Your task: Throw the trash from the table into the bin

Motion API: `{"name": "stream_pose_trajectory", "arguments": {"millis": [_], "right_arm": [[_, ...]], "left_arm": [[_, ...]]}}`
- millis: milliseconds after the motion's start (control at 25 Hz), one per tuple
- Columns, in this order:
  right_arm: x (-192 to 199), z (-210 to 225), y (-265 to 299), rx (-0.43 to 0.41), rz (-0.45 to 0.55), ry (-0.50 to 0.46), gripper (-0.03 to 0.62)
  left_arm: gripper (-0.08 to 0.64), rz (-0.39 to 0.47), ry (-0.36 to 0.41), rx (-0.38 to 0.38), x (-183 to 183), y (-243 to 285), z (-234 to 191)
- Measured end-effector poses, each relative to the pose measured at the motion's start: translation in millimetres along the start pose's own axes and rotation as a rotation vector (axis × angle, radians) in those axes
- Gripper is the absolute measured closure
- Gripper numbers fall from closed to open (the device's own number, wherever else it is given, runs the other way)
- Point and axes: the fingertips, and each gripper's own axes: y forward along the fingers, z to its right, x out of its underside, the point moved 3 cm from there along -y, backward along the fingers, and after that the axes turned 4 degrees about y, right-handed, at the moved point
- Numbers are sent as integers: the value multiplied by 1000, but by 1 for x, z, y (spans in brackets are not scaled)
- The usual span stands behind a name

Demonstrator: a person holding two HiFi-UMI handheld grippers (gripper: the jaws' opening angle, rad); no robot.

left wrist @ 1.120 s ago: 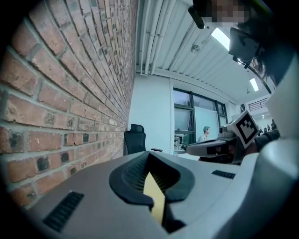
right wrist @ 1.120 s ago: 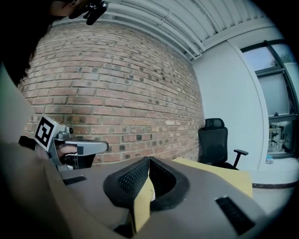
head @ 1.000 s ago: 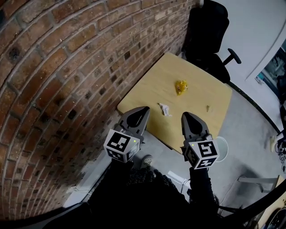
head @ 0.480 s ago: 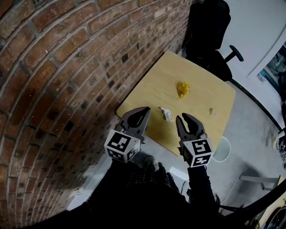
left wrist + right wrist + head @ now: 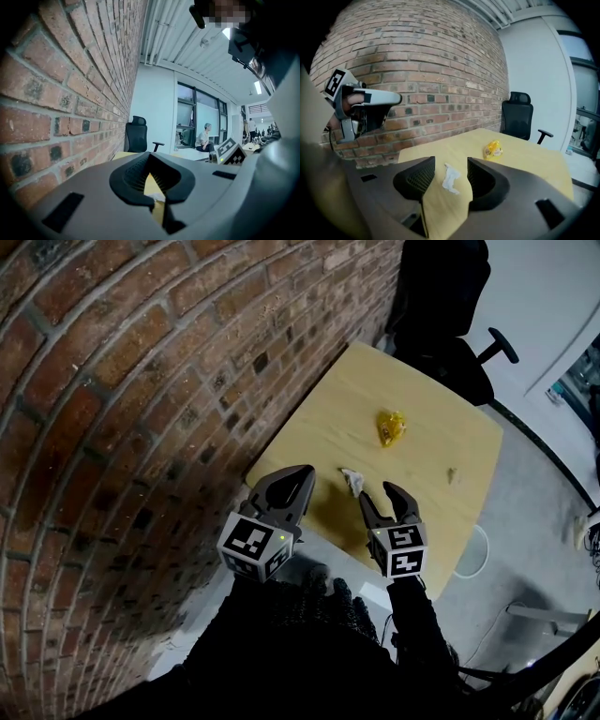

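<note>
Crumpled white tissue (image 5: 352, 481) on the table (image 5: 328, 418) near its front edge, just ahead of the right gripper (image 5: 380, 495), jaws just opening wide, pads clear of it. Bright yellow wrapper (image 5: 391, 427) mid-table. Left gripper (image 5: 306, 472) closed, empty.

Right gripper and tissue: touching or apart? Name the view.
Apart. Right gripper view: the jaws of the right gripper, just opening, frame the tissue with bare table either side.

L tool (image 5: 300, 476) is held out approx. level, jaws shut, nothing gripped. R tool (image 5: 377, 493) is tilted downward, jaws parted, just opened wider, nothing clamped. Both arms are extended fwd.
</note>
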Motion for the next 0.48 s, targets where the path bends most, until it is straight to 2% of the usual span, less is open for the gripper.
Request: {"name": "stream_pose_trajectory", "arguments": {"millis": [120, 480], "right_arm": [[16, 2, 19, -2, -64, 35, 391], [40, -4, 61, -44, -193, 52, 391]], "left_arm": [[560, -5, 2, 1, 2, 4, -5], [560, -20, -15, 33, 7, 16, -12]]}}
